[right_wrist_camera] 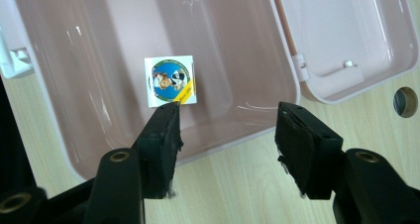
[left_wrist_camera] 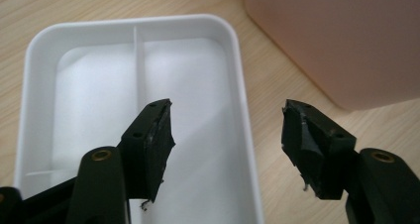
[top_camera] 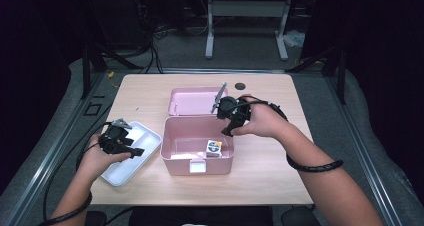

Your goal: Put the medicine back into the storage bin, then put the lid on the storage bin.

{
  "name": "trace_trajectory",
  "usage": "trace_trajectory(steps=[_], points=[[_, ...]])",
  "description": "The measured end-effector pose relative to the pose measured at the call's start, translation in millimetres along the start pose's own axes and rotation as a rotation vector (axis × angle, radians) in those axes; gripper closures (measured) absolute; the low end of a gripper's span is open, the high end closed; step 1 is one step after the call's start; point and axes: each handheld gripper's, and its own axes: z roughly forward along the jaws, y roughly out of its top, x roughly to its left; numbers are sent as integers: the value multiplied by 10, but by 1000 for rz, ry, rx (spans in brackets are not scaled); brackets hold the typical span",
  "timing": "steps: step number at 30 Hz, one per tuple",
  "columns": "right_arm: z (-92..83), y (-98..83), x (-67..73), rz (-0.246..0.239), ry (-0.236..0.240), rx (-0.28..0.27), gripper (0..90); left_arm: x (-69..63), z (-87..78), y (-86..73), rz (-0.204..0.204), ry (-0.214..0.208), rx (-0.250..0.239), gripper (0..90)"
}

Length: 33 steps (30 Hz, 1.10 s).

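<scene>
both grippers gaping wide, holding nothing. right gripper point(top_camera: 226, 132) hovers at the pink box's point(top_camera: 172, 151) right rim, small printed box point(right_wrist_camera: 170, 80) inside; left gripper point(top_camera: 138, 151) over the white tray point(left_wrist_camera: 236, 60) left of it.

The table point(top_camera: 150, 93) is pale wood-grain laminate, smooth and matt, and on it the pink box point(right_wrist_camera: 237, 120) is glossy plastic, slightly see-through, catching streaks of light along its inner walls. Inside the box lies a small carton point(right_wrist_camera: 170, 80) with a shiny printed paper face, and just left of the box the white tray point(left_wrist_camera: 37, 50) is smooth plastic with a soft sheen. Both pairs of black jaws look matt, their pads point(left_wrist_camera: 157, 140) rough and frayed at the edges.
</scene>
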Motion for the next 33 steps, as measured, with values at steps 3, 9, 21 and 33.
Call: trace_trajectory(steps=[3,9,21,33], points=[[-8,-47,-8,8,-8,-5,432,56,-28,-13,4,2,14,435],[-24,-163,-34,41,-26,-10,432,155,-90,-42,-18,0,14,468],[16,-465,-77,113,-39,-8,432,262,-150,-79,-35,-2,25,536],[153,-837,-127,239,-42,-41,432,356,-181,-105,-47,10,94,596]])
